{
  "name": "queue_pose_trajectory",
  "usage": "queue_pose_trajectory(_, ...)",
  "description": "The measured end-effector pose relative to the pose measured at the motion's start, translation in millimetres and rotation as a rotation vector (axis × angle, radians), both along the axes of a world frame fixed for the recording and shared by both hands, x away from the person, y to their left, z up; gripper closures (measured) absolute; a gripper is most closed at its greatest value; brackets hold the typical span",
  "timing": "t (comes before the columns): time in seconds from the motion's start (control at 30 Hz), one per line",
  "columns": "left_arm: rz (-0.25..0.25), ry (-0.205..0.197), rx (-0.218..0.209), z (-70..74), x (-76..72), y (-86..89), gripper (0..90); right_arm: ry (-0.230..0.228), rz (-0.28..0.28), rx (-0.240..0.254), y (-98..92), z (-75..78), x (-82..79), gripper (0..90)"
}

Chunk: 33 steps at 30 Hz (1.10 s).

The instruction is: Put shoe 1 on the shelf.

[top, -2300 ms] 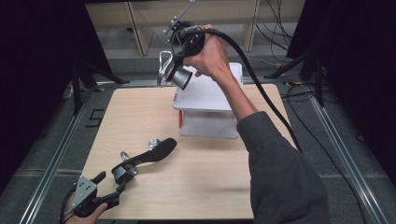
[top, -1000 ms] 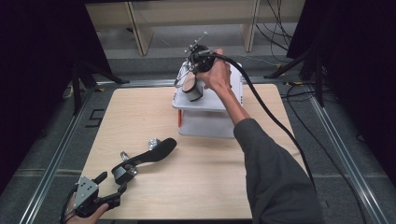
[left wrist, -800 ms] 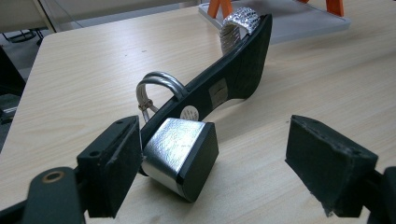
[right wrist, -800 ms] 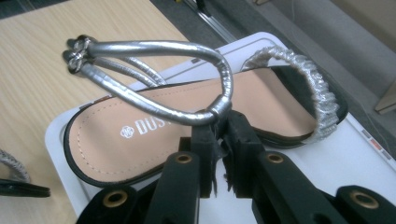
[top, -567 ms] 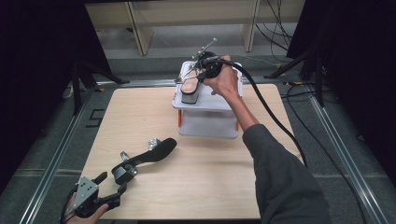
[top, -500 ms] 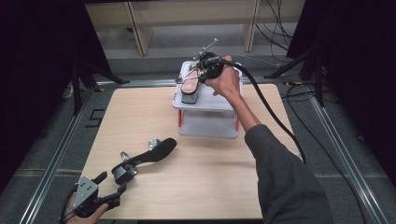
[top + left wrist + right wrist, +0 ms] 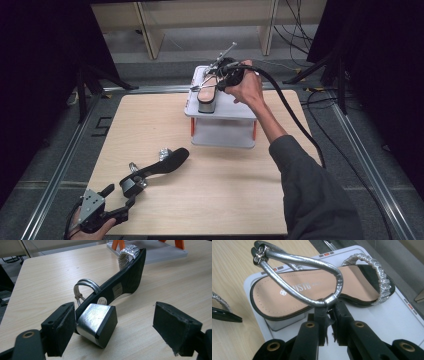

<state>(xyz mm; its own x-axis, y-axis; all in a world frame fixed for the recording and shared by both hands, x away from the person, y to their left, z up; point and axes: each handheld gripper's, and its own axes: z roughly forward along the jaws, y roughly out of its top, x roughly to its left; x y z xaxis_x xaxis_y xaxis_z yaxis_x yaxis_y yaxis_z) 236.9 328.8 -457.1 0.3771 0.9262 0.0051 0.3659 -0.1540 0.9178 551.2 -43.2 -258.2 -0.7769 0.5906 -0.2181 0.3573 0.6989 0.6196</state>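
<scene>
A tan-soled sandal (image 7: 207, 95) with silver straps rests on top of a white raised stand (image 7: 235, 107) at the table's far side. My right gripper (image 7: 222, 80) is shut on its silver ankle strap (image 7: 307, 261), pinched between the jaw tips (image 7: 329, 312) above the tan insole (image 7: 352, 287). A matching sandal (image 7: 160, 165) lies on its side on the table at the near left, black sole and silver block heel (image 7: 97, 322) facing my left gripper (image 7: 120, 197). That gripper (image 7: 117, 326) stands open around the heel, which sits close to one pad without being pressed.
The stand has orange legs (image 7: 194, 127) and a lower white plate (image 7: 160, 250). A thick black cable (image 7: 295, 120) trails from the right gripper over the table's right side. Metal rails (image 7: 60, 165) border the wooden table (image 7: 225, 190); shelf legs (image 7: 150, 30) stand behind.
My right hand has brought the sandal down from above the stand's left and set it on the stand's top. The left gripper and the sandal by it have stayed put.
</scene>
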Motion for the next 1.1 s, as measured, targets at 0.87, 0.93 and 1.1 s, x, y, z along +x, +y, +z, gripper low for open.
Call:
queue_pose_trajectory(0.87, 0.021, -0.005, -0.003, 0.9, 0.0, 2.5, 17.9, 0.069, 0.134, 0.171, 9.5, -23.8, -125.8, 41.4)
queue_pose_trajectory(0.93, 0.024, 0.007, 0.001, 0.8, 0.0, 2.3, 17.8, 0.078, 0.143, 0.175, 14.8, -29.5, -129.9, 41.0)
queue_pose_trajectory(1.1, 0.019, 0.009, 0.003, 0.0, 0.5, 2.6, 17.7, 0.158, 0.175, 0.208, 50.5, -69.5, -138.4, 35.9)
